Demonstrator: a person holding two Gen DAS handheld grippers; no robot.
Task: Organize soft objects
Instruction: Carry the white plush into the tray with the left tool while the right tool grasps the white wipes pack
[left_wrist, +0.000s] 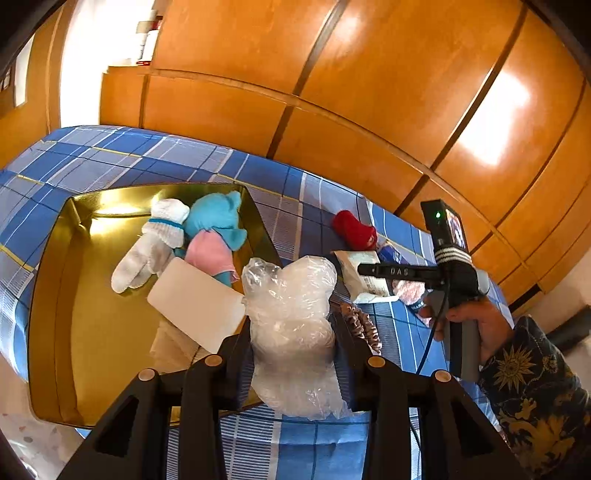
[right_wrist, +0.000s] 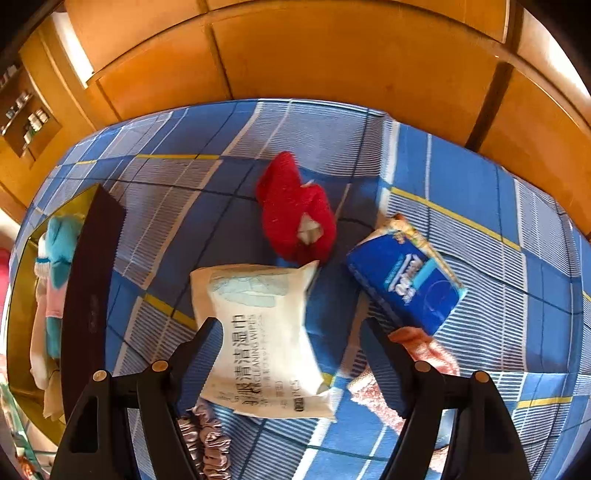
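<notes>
My left gripper (left_wrist: 291, 325) is shut on a crumpled clear plastic bag (left_wrist: 291, 314) and holds it above the right rim of a gold tray (left_wrist: 92, 332). The tray holds a white glove (left_wrist: 147, 251), a blue and pink plush toy (left_wrist: 218, 236) and a white flat pack (left_wrist: 195, 302). My right gripper (right_wrist: 291, 328) is open, its fingers on either side of a white wet wipes pack (right_wrist: 262, 339) lying on the bed. A red sock (right_wrist: 295, 214), a blue tissue pack (right_wrist: 406, 280), a pink cloth (right_wrist: 424, 350) and a grey scrunchie (right_wrist: 207, 439) lie around it.
The blue plaid bedsheet (right_wrist: 184, 192) covers the whole surface. Orange wooden cabinet doors (left_wrist: 332, 92) stand behind the bed. The tray's dark side wall (right_wrist: 92, 277) rises at the left in the right wrist view. The right gripper's body shows in the left wrist view (left_wrist: 447, 273).
</notes>
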